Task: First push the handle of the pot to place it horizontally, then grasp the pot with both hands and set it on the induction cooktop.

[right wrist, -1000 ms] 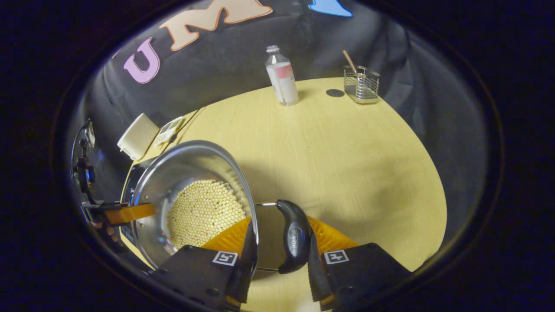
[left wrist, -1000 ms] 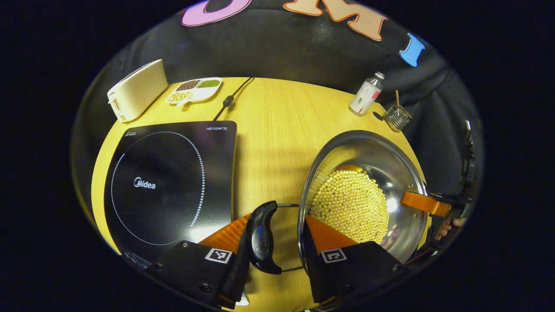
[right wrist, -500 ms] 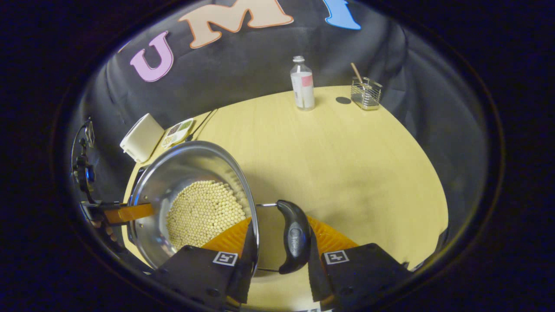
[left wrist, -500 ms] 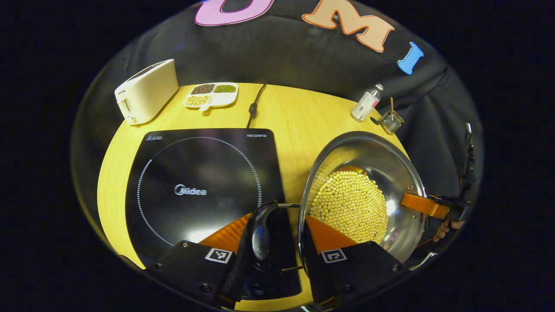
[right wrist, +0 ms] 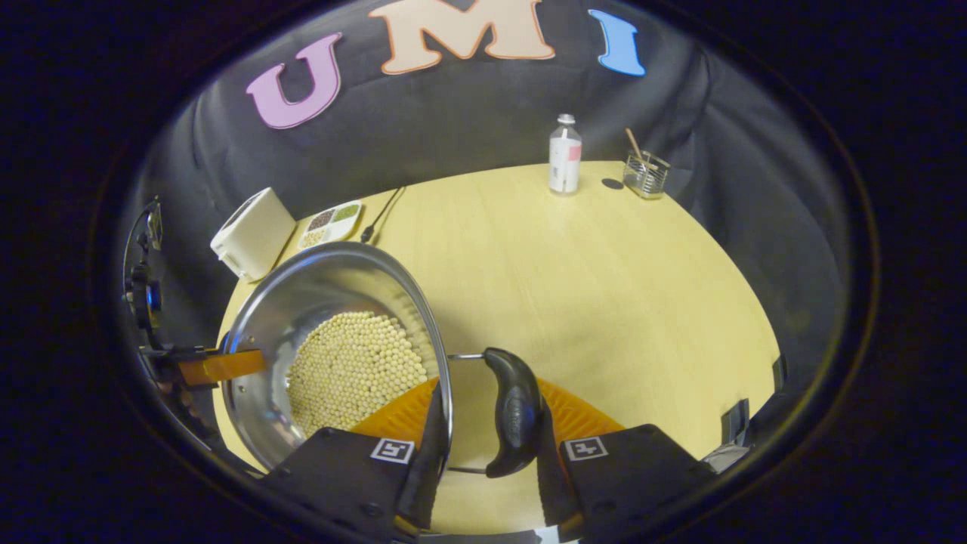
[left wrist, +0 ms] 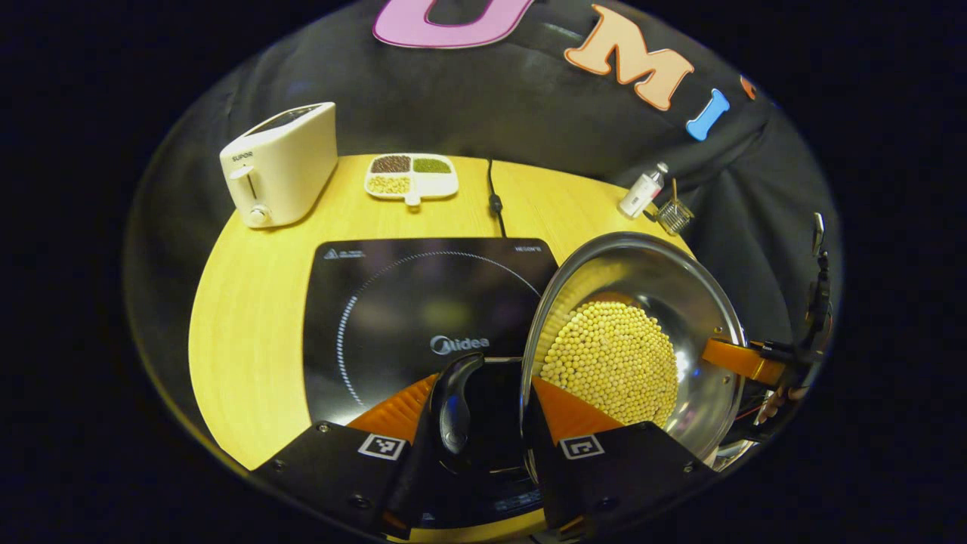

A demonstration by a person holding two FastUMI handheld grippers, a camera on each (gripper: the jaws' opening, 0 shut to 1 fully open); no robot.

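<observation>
Above the cooktop [left wrist: 393, 302] | pot [left wrist: 650, 302] held level | each gripper [left wrist: 487, 412] [right wrist: 483, 419] clamps a side handle [left wrist: 455, 404]

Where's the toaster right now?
In the left gripper view the toaster stands at the table's far left corner, behind the cooktop and left of the divided dish.
</observation>
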